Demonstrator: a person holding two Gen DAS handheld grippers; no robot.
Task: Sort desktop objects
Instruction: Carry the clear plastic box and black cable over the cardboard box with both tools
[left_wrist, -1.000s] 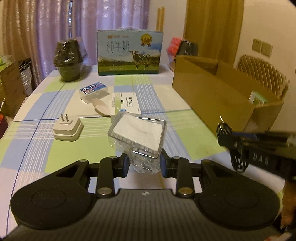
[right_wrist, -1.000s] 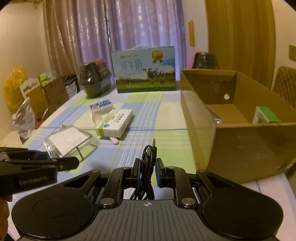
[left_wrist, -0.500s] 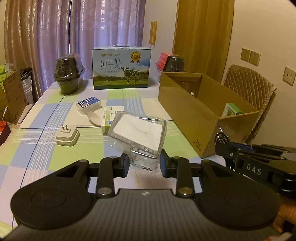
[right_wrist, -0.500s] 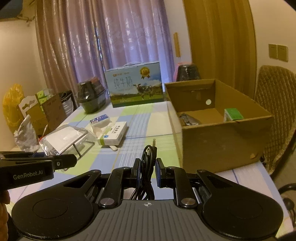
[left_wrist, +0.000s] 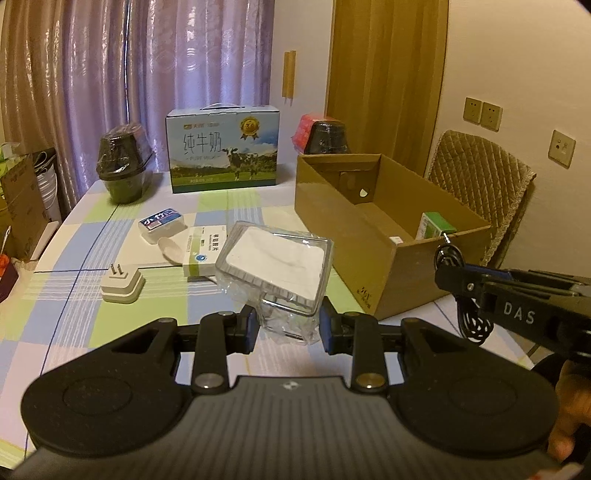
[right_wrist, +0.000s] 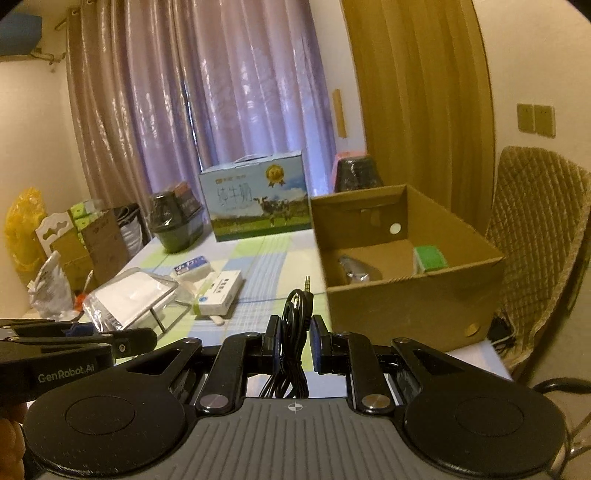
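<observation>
My left gripper is shut on a clear plastic packet with a white pad inside, held above the checked tablecloth. My right gripper is shut on a coiled black audio cable whose plug points up. It shows too at the right of the left wrist view, where the right gripper hangs near the front corner of the open cardboard box. On the table lie a white plug adapter, a medicine box, a small blue-labelled box and a pale spoon.
The cardboard box holds a green carton and a silvery item. A milk carton case and two wrapped dark pots stand at the table's far end. A padded chair is behind the box.
Both grippers have risen and pulled back from the table with their loads. The view now looks down into the cardboard box from higher up.
</observation>
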